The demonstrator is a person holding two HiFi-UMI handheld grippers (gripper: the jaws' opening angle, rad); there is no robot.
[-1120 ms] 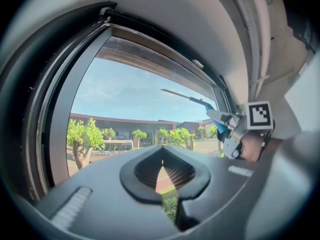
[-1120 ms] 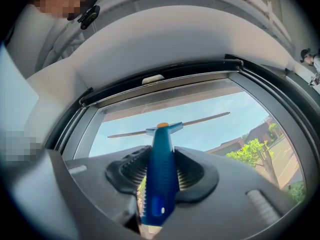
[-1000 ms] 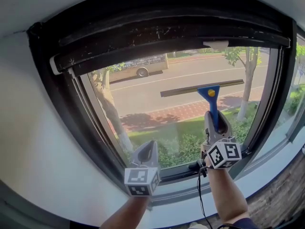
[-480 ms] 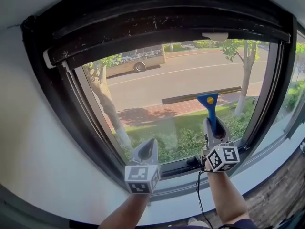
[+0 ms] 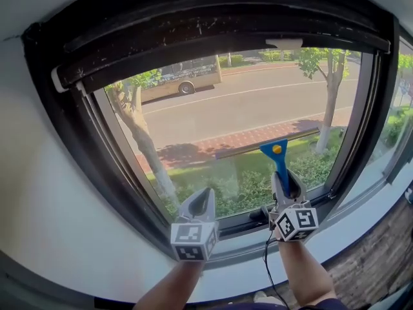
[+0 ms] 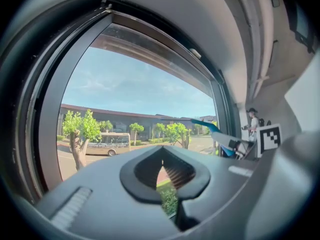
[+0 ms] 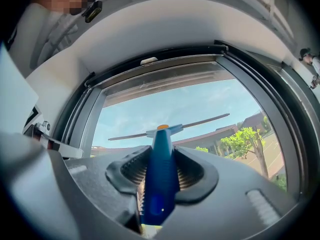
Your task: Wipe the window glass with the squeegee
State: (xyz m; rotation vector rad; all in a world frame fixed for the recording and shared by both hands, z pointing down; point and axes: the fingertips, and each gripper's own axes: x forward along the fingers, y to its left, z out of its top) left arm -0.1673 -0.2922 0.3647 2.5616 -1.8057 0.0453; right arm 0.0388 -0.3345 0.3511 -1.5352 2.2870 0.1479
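The squeegee [image 5: 277,162] has a blue handle with a yellow dot and a long thin blade [image 5: 258,145] that lies across the lower part of the window glass [image 5: 245,102]. My right gripper [image 5: 288,183] is shut on the handle from below, close to the bottom frame. In the right gripper view the handle [image 7: 159,169] runs up between the ribbed pads to the blade [image 7: 200,121]. My left gripper [image 5: 201,202] hangs left of it near the lower frame, shut and holding nothing. The left gripper view shows the squeegee [image 6: 212,127] off to its right.
A thick black window frame [image 5: 213,34] surrounds the glass, with a white sill [image 5: 361,221] below. A black cable [image 5: 266,263] hangs under my right gripper. Outside are a road, trees and a parked bus [image 5: 177,79]. A person [image 6: 253,124] stands far to the right.
My right gripper has drawn the squeegee down the glass, from mid height to the lower part. The left gripper has hardly moved.
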